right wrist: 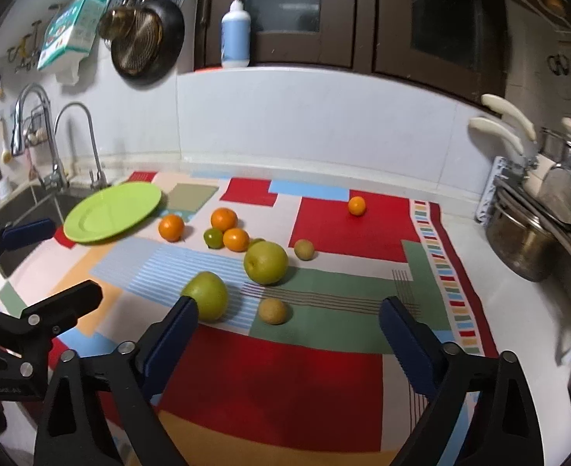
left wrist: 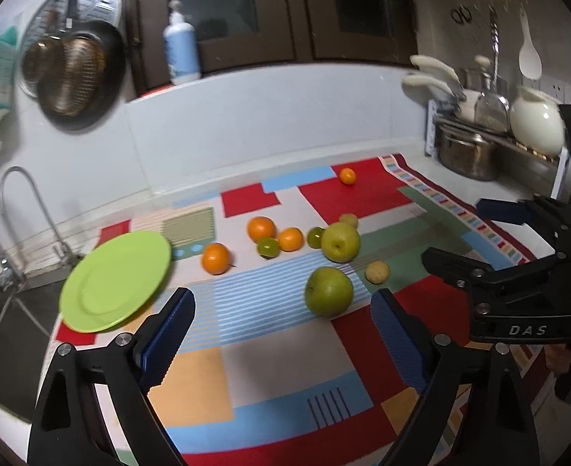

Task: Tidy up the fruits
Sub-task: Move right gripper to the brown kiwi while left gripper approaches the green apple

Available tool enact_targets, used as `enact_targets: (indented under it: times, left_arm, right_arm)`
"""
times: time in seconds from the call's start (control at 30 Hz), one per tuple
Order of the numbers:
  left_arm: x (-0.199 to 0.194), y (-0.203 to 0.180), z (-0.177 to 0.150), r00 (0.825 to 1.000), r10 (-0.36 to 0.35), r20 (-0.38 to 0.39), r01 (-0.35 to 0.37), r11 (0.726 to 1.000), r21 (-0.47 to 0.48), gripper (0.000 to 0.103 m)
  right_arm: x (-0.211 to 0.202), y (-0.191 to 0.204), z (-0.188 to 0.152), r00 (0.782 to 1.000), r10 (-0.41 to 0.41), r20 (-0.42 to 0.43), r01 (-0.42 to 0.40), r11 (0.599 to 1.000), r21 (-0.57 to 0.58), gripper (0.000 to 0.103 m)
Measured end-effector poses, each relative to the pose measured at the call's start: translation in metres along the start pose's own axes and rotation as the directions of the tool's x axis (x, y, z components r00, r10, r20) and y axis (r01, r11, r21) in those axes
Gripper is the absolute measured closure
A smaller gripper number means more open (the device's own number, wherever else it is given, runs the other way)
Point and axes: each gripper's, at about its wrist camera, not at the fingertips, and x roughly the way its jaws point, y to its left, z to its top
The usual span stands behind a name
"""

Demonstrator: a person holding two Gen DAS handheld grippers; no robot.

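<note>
Fruit lies loose on a patterned mat (left wrist: 285, 349) (right wrist: 269, 380). Two green apples (left wrist: 328, 291) (left wrist: 340, 241) sit mid-mat; in the right wrist view they are the near apple (right wrist: 207, 296) and the far apple (right wrist: 266, 263). Three oranges (left wrist: 216, 258) (left wrist: 261, 229) (left wrist: 290, 239) and a small green fruit (left wrist: 267, 247) cluster behind, a lone small orange (left wrist: 347, 176) (right wrist: 357, 206) lies far back. An empty green plate (left wrist: 116, 285) (right wrist: 112, 211) sits at the left. My left gripper (left wrist: 283, 312) is open and empty above the mat. My right gripper (right wrist: 289, 318) is open and empty, near a small tan fruit (right wrist: 272, 310).
A sink (left wrist: 2, 334) with taps (right wrist: 58, 143) lies left of the mat. A steel pot (right wrist: 522, 244) and a dish rack (left wrist: 495, 143) stand at the right. Pans (left wrist: 77, 77) hang on the back wall. A soap bottle (right wrist: 235, 35) stands on the ledge.
</note>
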Motion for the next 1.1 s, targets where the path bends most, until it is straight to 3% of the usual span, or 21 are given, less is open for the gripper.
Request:
enact_targets:
  times: [0.47, 0.73, 0.97, 1.1]
  left_arm:
    - [0.078, -0.008, -0.001, 0.983, -0.134, -0.129, 0.136, 0.991, 0.006, 0.024]
    - [0.106, -0.010, 0.002, 0.967, -0.184, -0.174, 0.181, 0.983, -0.037, 0.034]
    - [0.119, -0.012, 0.002, 0.952, -0.226, -0.206, 0.215, 0.974, -0.075, 0.052]
    - [0.119, -0.013, 0.002, 0.952, -0.224, -0.210, 0.212, 0.974, -0.079, 0.053]
  right_arm:
    - [0.078, -0.005, -0.011, 0.983, 0.114, -0.143, -0.129, 0.987, -0.094, 0.037]
    - [0.104, -0.009, -0.016, 0.966, 0.179, -0.188, -0.192, 0.980, -0.051, 0.051]
    - [0.115, -0.013, -0.017, 0.945, 0.236, -0.227, -0.241, 0.971, 0.005, 0.060]
    - [0.119, -0.012, -0.018, 0.935, 0.259, -0.243, -0.264, 0.964, 0.015, 0.068]
